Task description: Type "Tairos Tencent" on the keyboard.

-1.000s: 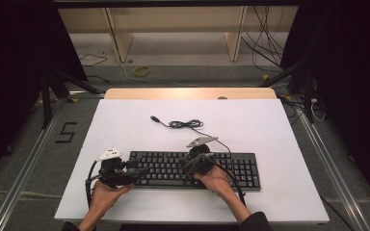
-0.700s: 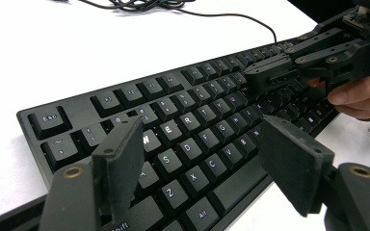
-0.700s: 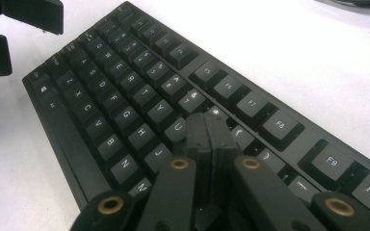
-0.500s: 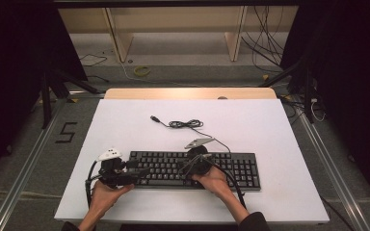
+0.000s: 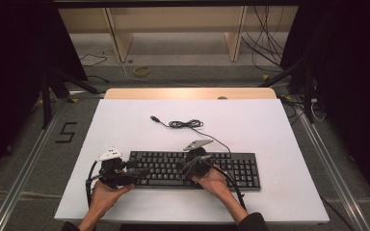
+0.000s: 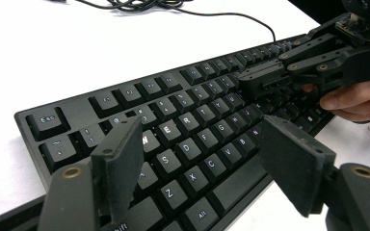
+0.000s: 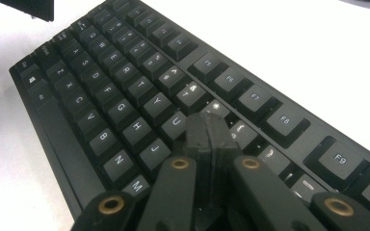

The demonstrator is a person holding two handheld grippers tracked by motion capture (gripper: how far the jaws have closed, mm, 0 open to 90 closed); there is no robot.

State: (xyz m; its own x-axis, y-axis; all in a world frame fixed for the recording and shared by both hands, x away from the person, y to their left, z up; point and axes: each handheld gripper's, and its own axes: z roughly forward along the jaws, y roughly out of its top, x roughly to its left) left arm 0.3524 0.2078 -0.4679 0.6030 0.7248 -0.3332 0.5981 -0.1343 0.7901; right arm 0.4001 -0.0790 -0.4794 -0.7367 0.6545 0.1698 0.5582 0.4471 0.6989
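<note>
A black keyboard lies along the near side of the white table, and its cable is coiled behind it. At the keyboard's left end my left gripper points right. Its jaws stand wide open above the letter keys with nothing between them. My right gripper points left over the keyboard's middle. Its jaws are shut together with nothing in them, tips low over the keys just right of U. The left gripper view also has the right gripper.
The cable's plug lies loose on the table behind the keyboard. A wooden strip runs along the table's far edge, with a shelf unit beyond it. Metal rails flank the table on the floor.
</note>
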